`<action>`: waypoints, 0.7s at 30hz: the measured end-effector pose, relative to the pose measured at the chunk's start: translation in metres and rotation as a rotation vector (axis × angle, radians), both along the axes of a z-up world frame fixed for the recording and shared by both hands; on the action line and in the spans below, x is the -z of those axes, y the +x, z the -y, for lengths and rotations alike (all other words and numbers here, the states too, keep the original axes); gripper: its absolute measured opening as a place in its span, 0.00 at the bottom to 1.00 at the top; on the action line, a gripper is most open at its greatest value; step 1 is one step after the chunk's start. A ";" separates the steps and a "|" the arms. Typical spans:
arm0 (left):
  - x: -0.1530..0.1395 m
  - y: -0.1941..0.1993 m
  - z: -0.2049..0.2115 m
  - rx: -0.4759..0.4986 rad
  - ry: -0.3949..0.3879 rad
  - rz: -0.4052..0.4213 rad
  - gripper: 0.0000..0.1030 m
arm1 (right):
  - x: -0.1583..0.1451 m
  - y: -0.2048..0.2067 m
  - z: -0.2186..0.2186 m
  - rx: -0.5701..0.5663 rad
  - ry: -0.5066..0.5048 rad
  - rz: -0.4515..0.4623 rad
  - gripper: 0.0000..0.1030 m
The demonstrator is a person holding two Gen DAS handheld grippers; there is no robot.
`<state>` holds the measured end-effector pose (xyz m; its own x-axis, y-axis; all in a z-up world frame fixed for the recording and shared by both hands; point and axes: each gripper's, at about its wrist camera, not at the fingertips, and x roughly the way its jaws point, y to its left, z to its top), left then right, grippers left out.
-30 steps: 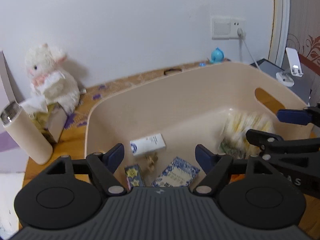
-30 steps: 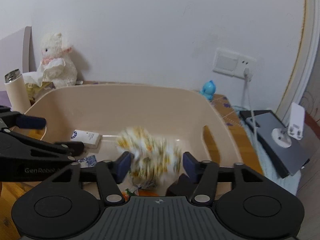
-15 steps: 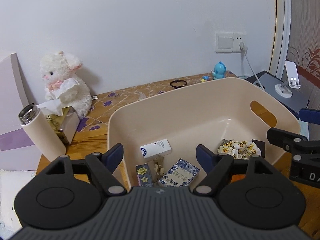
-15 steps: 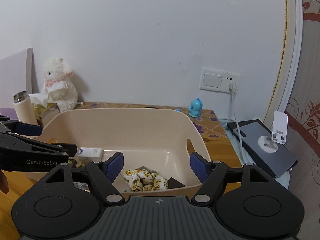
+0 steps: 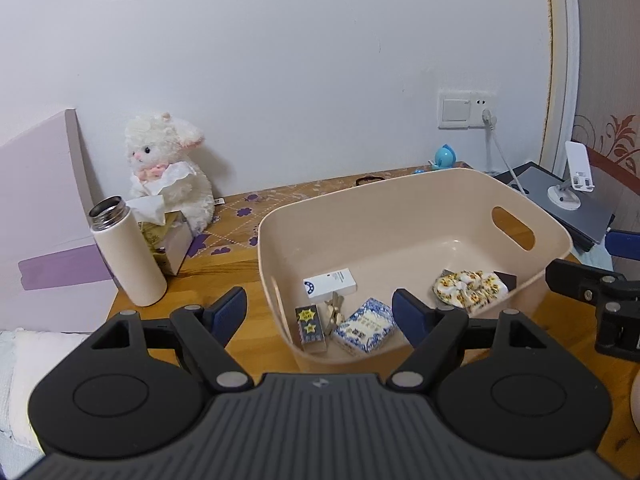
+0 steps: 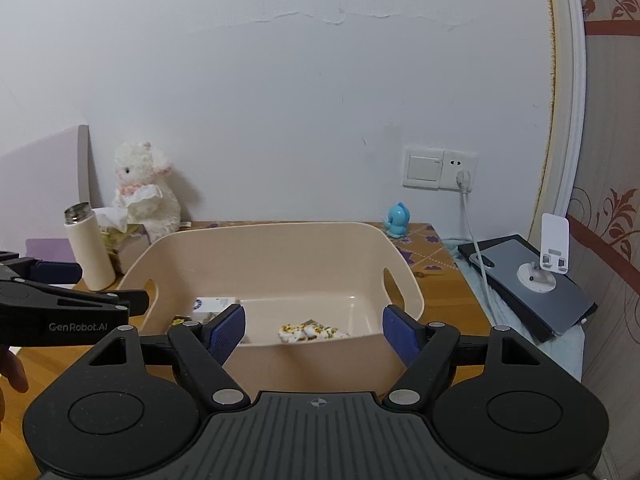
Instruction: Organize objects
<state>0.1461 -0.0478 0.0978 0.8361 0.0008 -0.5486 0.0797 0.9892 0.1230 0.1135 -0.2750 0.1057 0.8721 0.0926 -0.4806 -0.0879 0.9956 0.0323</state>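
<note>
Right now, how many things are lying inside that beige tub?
5, maybe more hidden: a white box, a starred box, a small wooden piece, a blue patterned box, and a floral scrunchie at right.

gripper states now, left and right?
Left gripper: open, holding nothing.
Right gripper: open, holding nothing.
</note>
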 end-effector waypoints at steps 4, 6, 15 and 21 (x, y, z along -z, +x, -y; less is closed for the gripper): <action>0.000 -0.020 -0.002 -0.022 -0.004 0.016 0.78 | 0.000 -0.015 0.004 -0.012 0.032 0.003 0.76; 0.000 -0.029 -0.005 -0.026 -0.019 0.020 0.78 | 0.000 -0.023 0.006 -0.016 0.042 0.006 0.76; -0.004 -0.071 -0.008 -0.029 -0.045 0.034 0.83 | -0.005 -0.062 0.006 -0.042 0.043 0.040 0.76; -0.004 -0.097 -0.014 -0.019 -0.063 0.039 0.84 | -0.006 -0.085 0.008 -0.056 0.053 0.056 0.77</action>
